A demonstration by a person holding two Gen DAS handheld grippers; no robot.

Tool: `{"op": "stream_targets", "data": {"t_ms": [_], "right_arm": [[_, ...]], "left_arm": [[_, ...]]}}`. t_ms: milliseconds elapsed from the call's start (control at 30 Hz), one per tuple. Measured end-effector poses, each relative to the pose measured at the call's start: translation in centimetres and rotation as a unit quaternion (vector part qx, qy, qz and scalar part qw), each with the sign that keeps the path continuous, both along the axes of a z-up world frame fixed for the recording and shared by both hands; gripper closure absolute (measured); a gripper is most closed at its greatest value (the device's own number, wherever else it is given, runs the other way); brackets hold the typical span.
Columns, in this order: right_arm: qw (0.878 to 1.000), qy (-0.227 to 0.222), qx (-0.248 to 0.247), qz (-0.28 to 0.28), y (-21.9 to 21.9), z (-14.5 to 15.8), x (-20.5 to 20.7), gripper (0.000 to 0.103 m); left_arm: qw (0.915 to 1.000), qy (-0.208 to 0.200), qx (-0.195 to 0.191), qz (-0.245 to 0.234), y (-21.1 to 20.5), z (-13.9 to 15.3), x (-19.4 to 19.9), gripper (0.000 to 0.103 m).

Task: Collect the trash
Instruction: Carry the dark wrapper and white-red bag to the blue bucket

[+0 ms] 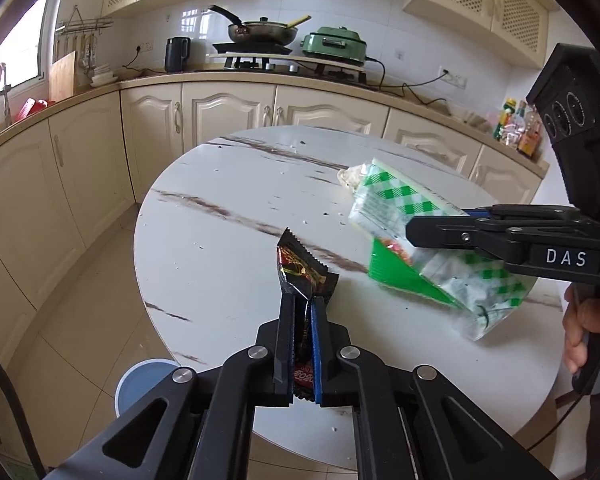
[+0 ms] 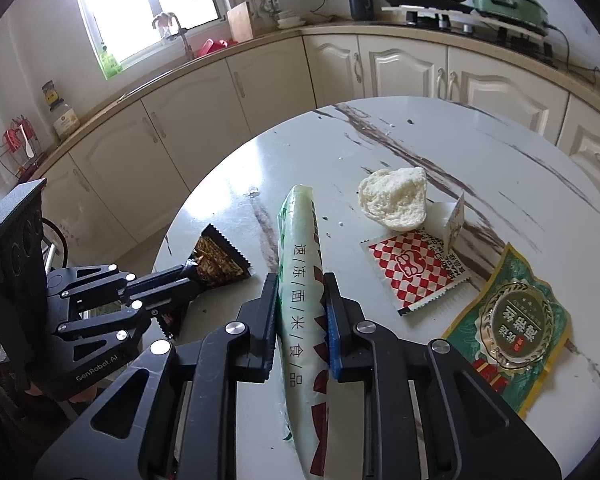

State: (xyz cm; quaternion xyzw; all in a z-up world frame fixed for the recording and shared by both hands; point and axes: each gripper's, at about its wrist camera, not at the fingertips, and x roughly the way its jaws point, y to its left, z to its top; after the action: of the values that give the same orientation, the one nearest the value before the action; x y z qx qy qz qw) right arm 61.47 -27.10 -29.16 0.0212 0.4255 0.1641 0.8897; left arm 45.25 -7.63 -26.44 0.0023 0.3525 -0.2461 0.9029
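My left gripper (image 1: 300,300) is shut on a dark red-and-black snack wrapper (image 1: 300,264), whose zigzag end sticks out past the fingertips over the round marble table (image 1: 228,216). The right wrist view shows the same wrapper (image 2: 216,260) in the left gripper (image 2: 184,276). My right gripper (image 2: 300,280) is shut on a clear frozen-food bag (image 2: 300,248) with green checks, held on edge above the table. From the left wrist view that bag (image 1: 400,216) hangs from the right gripper (image 1: 416,232).
On the table (image 2: 480,152) lie a piece of white bun (image 2: 394,198), a red-and-white checked wrapper (image 2: 414,268), a small white carton (image 2: 454,220) and a green-and-gold pouch (image 2: 516,320). A blue round bin (image 1: 140,384) stands on the floor by the table. Kitchen cabinets curve around behind.
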Motion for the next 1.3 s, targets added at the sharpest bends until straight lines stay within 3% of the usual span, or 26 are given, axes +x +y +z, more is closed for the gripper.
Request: {"op": "stream_targets", "data": {"t_ms": [267,467,733,867,1000,1167,1300], "right_arm": [[1.0,-0.014,0.003,0.016,2.8,1.7,-0.1,0.083],[0.999,-0.021,0.015,0.045,7.0,2.7,0.1,0.083],[0.989,-0.015,0.031,0.142,20.8,1.0,1.4,0.084],[0.982,0.009,0.026,0.187,28.0,-2.8,2.3,0.084],[0.978,0.053,-0.002,0.202,33.1,-9.2,4.5,0.084],[0.976,0.114,-0.038,0.182,35.1,-18.7,8.6,0.084],[0.974,0.159,-0.054,0.149,34.2,-26.2,11.8,0.084]], "left_arm": [[0.9993,-0.004,-0.031,0.017,2.3,1.3,-1.2,0.102],[0.997,-0.016,-0.05,0.058,7.8,2.5,-3.3,0.102],[0.9839,0.0,-0.022,0.177,20.7,1.4,-6.3,0.102],[0.9751,0.028,-0.017,0.219,25.7,-1.2,-6.4,0.101],[0.9682,0.081,-0.016,0.236,28.3,-5.9,-4.4,0.101],[0.9597,0.159,-0.045,0.228,29.7,-13.3,0.6,0.101],[0.9537,0.203,-0.06,0.213,30.0,-18.1,5.3,0.101]]}}
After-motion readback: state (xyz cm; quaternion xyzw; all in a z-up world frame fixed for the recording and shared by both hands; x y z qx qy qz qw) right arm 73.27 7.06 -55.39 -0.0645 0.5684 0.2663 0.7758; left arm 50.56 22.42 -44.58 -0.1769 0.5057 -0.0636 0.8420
